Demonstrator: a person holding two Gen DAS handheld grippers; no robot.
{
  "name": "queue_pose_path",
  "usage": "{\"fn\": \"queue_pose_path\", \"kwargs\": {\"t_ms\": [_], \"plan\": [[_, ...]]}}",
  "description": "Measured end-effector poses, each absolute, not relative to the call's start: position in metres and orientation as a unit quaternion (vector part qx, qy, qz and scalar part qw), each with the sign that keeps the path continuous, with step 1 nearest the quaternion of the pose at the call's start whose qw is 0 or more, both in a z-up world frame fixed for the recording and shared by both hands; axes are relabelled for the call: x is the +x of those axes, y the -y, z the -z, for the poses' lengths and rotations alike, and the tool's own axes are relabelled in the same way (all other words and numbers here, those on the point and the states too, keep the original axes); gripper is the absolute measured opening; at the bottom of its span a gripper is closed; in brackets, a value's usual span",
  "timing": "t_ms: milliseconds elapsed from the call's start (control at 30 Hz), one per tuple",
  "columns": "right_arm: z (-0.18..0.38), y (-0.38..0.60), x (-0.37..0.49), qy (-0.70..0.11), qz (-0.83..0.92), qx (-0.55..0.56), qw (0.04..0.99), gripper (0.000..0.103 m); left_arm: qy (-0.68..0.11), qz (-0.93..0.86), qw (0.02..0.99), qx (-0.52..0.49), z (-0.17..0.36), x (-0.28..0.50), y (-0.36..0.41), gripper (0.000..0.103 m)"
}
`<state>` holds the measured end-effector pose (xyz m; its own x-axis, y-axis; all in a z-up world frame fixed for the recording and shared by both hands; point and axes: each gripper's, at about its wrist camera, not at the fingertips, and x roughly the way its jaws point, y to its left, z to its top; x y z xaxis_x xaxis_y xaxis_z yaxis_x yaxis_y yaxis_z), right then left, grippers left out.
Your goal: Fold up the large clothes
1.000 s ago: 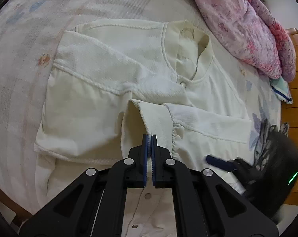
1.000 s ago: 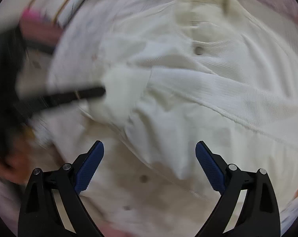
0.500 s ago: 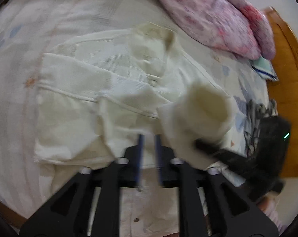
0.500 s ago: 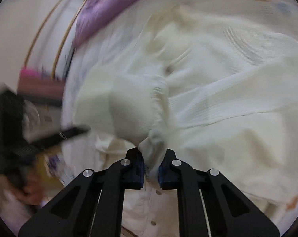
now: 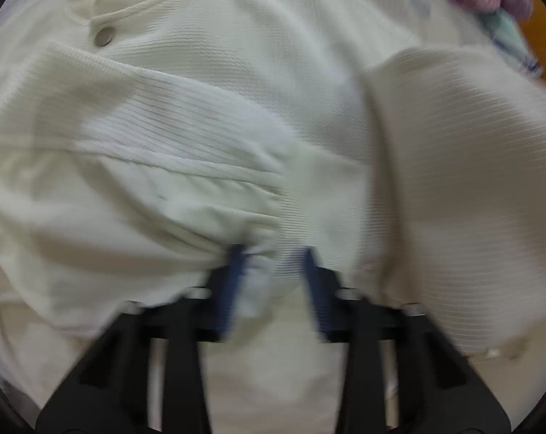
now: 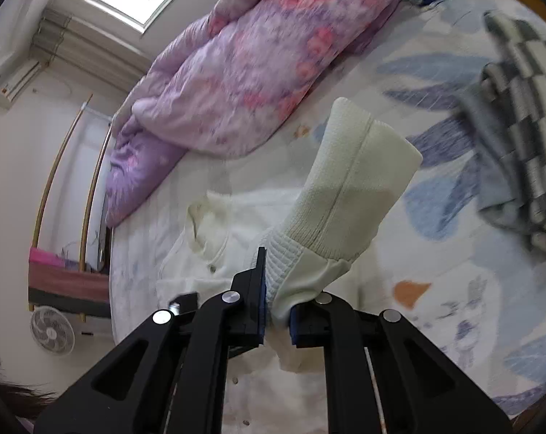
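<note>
A cream button-front jacket (image 5: 207, 101) lies on the bed and fills the left wrist view. My left gripper (image 5: 271, 275) is open, low over the folded sleeve's cuff, with cloth between its blue pads; the view is blurred. My right gripper (image 6: 274, 311) is shut on the other sleeve's cuff (image 6: 345, 195) and holds it raised above the jacket body (image 6: 215, 238). That raised sleeve shows at the right in the left wrist view (image 5: 453, 181).
A pink and purple quilt (image 6: 244, 61) lies along the far side of the bed. A grey checked garment (image 6: 519, 115) sits at the right. The floral bedsheet (image 6: 453, 289) surrounds the jacket. A fan (image 6: 52, 329) stands beyond the bed's left edge.
My right gripper closed on the sleeve cuff and lifted it up. My left gripper opened and dropped close to the jacket.
</note>
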<state>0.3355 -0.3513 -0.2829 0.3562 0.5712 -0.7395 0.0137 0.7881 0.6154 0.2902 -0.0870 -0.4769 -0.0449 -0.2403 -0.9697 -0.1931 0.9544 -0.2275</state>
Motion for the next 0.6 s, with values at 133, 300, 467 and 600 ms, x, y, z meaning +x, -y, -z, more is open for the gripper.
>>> {"fn": "queue_pose_path", "kwargs": {"t_ms": [133, 300, 467, 600], "plan": [[0.273, 0.370, 0.331, -0.530, -0.164, 0.271, 0.787, 0.009, -0.710, 0.033, 0.687, -0.149, 0.458, 0.297, 0.095, 0.011], [0.263, 0.393, 0.337, -0.526, -0.162, 0.263, 0.793, 0.009, -0.695, 0.055, 0.701, -0.153, 0.437, 0.310, 0.130, 0.012], [0.251, 0.374, 0.340, -0.524, -0.188, 0.252, 0.791, 0.009, -0.716, 0.050, 0.673, -0.178, 0.445, 0.310, 0.128, 0.027], [0.235, 0.311, 0.337, -0.519, -0.260, 0.227, 0.782, 0.009, -0.686, 0.022, 0.703, -0.187, 0.404, 0.296, 0.083, 0.039]]}}
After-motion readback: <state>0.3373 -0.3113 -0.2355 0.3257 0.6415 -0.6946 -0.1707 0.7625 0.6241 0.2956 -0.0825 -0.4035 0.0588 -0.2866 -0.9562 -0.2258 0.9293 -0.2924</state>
